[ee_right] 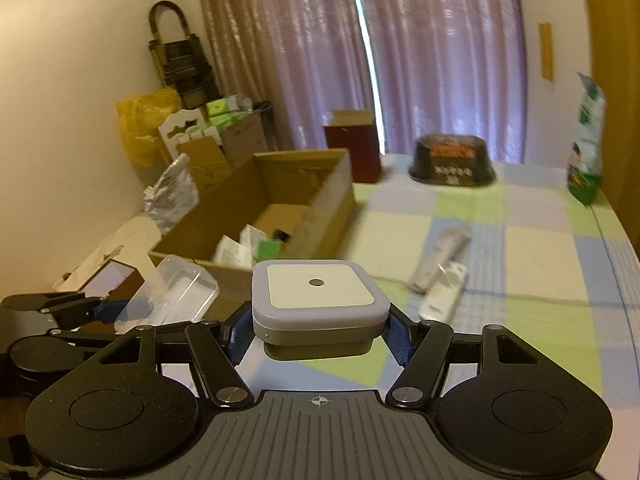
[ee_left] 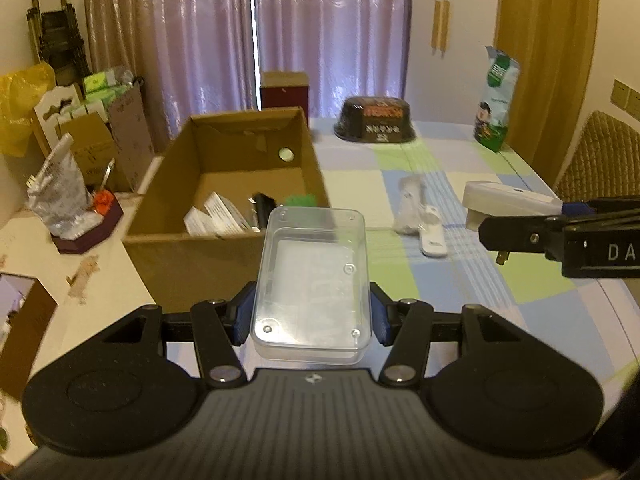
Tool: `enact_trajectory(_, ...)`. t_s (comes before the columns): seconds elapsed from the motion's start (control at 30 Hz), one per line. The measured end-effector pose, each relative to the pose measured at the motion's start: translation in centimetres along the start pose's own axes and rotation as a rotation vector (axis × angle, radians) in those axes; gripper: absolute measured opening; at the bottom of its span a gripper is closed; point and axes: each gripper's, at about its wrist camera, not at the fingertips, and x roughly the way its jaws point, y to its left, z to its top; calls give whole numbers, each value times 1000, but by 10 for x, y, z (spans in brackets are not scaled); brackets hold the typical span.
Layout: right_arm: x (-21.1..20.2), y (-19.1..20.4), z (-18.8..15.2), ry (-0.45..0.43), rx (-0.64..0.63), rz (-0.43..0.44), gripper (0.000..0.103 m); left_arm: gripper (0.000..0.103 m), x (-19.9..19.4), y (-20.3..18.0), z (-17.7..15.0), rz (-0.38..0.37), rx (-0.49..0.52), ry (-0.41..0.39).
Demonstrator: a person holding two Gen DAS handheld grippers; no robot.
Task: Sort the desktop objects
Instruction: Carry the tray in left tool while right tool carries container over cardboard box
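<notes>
My left gripper (ee_left: 311, 316) is shut on a clear plastic box (ee_left: 314, 280), held above the table just in front of the open cardboard box (ee_left: 168, 248). Inside the cardboard box lie white leaflets (ee_left: 218, 216), a black item and something green. My right gripper (ee_right: 318, 334) is shut on a square white plug-in night light (ee_right: 320, 300), also lifted off the table. In the left wrist view that night light (ee_left: 508, 204) hangs at the right with its prongs pointing down. In the right wrist view the clear plastic box (ee_right: 168, 300) shows at the left.
Two white wrapped items (ee_left: 420, 216) lie on the checked tablecloth (ee_left: 460, 280). A dark bowl (ee_left: 374, 120), a green-and-white snack bag (ee_left: 496, 100) and a dark red box (ee_left: 284, 92) stand at the far end. A wicker chair (ee_left: 600, 156) sits right; clutter fills the left side table.
</notes>
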Motion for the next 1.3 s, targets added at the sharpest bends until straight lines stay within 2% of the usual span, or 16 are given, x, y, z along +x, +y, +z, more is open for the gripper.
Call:
enact_trajectory(0.33, 63, 36, 55, -23, -114, 62, 65, 51, 22, 49, 52, 58, 17, -60)
enact_trajectory(0.53, 102, 50, 77, -15, -165, 81, 65, 51, 39, 67, 67, 81, 25, -58)
enact_trajectory(0.8, 143, 55, 89, 14, -198, 90, 65, 51, 62, 84, 77, 92, 26, -34)
enact_trajectory(1.3, 181, 43, 91, 63, -180, 75, 65, 51, 103, 107, 83, 117, 3, 13)
